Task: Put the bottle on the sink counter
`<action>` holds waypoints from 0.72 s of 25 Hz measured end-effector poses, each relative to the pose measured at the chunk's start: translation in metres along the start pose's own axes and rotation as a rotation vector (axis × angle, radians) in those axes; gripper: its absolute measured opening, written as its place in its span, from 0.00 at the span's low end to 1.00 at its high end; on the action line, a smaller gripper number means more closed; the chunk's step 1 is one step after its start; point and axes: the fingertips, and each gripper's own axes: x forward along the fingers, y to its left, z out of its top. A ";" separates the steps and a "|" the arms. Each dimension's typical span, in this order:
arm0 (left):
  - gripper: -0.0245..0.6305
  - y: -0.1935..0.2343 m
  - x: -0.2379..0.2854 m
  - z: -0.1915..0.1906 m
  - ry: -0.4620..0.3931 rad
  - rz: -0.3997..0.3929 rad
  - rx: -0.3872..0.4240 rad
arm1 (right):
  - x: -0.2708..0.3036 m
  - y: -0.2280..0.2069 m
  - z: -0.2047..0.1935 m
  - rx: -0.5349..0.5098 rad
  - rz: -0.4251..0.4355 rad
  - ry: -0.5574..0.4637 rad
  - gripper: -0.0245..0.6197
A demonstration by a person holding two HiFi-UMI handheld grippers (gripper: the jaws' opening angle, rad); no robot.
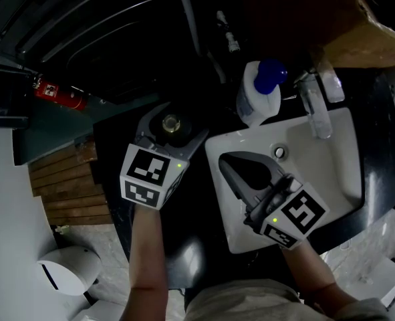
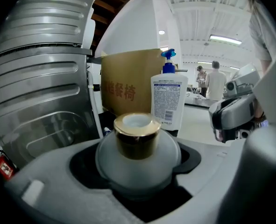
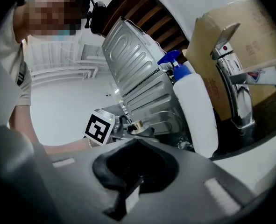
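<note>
Left claw: closed around the bottle, a small round frosted one with a gold cap. The bottle's body sits in the hollow between the jaws, which stand wide and press on both sides of it. It is upright, cap up.

Location: from the head view the bottle is over the dark bench, just left of the white sink. I cannot tell whether its base touches the bench, because the claw hides the underside.

Right claw: jaws pressed together at the tips, with nothing in the hollow between them. It hangs over the sink basin and points toward the back left corner. The drain is just beyond it.

Behind the sink:
- A white pump dispenser with a blue head stands upright at the back left corner of the sink, near the held bottle but apart from it.
- A chrome tap stands to the right of the dispenser, with its spout over the basin.
- A cardboard box sits behind the tap. In the left gripper view it shows red printed characters.

Left of the bench:
- A ribbed metal panel rises close by.
- A red fire extinguisher lies lower down, well apart from the bench.
- Wooden slats show below it.

People stand far off in the left gripper view, too small to describe.
</note>
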 end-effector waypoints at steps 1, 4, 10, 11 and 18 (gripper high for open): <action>0.57 0.001 0.000 0.000 -0.002 0.006 -0.003 | -0.001 -0.001 0.000 0.001 -0.003 -0.002 0.04; 0.57 0.002 0.001 0.001 -0.011 0.023 -0.002 | -0.002 -0.003 0.000 0.000 -0.012 -0.002 0.04; 0.57 0.002 -0.001 0.003 -0.011 0.044 0.016 | -0.002 0.008 -0.005 -0.010 0.008 0.035 0.04; 0.57 0.002 -0.002 0.002 -0.010 0.052 0.011 | -0.003 0.011 -0.006 -0.012 0.011 0.039 0.04; 0.66 0.010 -0.025 0.000 -0.033 0.155 -0.078 | -0.015 0.025 -0.001 -0.026 0.000 0.027 0.04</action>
